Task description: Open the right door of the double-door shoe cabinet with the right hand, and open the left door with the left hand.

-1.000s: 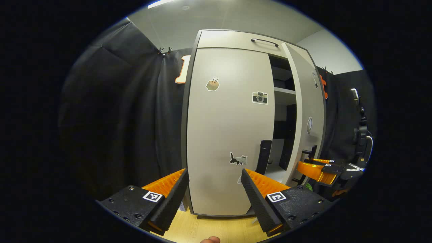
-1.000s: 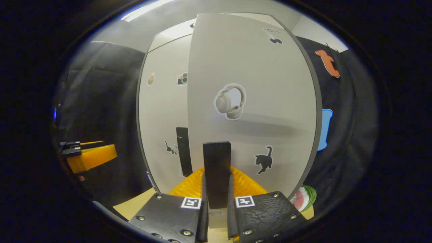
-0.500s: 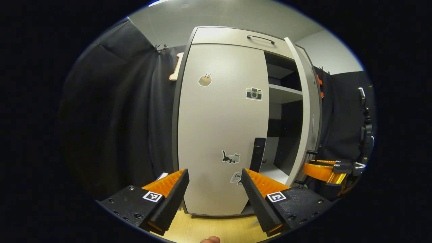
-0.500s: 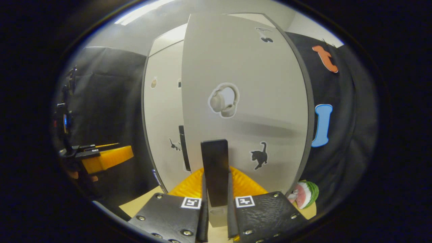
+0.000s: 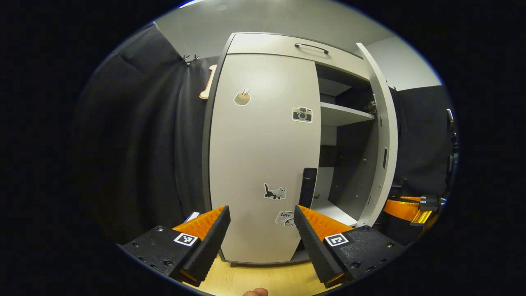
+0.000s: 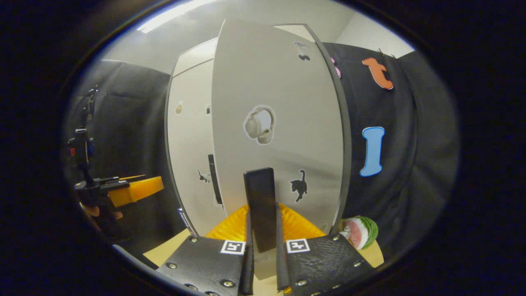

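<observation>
Right gripper view, bottom centre: the right gripper [image 6: 263,230] is clamped on the right door's handle [image 6: 259,205]; best swing along the hinge arc, while the left gripper [image 5: 259,230], wide apart and empty, lines up on the left door's handle [image 5: 308,187].

A watermelon-slice toy [image 6: 361,232] is seen on the wooden floor [image 6: 166,250], low against the black cloth wall [image 6: 411,164]. Farther along that floor, a dark stand [image 6: 84,135] with cabling is set upright before the cloth. A pale ceiling [image 5: 279,18] is seen above the cloth's top edge.
</observation>
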{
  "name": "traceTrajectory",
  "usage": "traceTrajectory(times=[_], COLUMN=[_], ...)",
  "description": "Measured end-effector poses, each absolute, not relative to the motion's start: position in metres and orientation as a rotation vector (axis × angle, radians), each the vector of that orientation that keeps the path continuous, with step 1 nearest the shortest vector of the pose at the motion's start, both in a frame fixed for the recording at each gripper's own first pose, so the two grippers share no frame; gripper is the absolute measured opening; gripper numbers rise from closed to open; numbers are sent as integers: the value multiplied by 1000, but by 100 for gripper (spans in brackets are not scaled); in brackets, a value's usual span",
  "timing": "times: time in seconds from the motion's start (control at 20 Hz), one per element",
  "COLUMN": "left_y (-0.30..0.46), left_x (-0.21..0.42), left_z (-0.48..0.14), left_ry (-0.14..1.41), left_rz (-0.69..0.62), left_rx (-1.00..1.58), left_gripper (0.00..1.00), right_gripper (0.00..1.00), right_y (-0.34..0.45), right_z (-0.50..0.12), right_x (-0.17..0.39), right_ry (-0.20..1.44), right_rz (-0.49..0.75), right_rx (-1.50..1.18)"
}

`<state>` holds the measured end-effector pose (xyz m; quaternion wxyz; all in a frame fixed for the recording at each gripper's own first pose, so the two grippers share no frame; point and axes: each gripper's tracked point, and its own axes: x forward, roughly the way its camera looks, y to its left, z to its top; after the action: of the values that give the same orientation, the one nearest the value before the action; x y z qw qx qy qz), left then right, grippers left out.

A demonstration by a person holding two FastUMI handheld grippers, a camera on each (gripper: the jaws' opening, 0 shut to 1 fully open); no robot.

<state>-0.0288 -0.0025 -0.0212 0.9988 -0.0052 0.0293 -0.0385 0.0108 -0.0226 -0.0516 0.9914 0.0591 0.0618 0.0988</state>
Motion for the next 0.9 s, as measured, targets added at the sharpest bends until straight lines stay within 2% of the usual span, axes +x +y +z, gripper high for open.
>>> traceTrajectory(times=[0.7,0.9], left_y=[-33,-49], left_x=[-28,-27], left_z=[-32,-35], left_ry=[83,91], left_rz=[-130,-148], left_rx=[-15,-12], left_gripper=[96,96], right_gripper=[22,21], right_y=[-72,-78], right_z=[-51,-52], right_x=[-14,-19], right_ry=[96,97], right_rz=[33,55], right_rx=[113,144])
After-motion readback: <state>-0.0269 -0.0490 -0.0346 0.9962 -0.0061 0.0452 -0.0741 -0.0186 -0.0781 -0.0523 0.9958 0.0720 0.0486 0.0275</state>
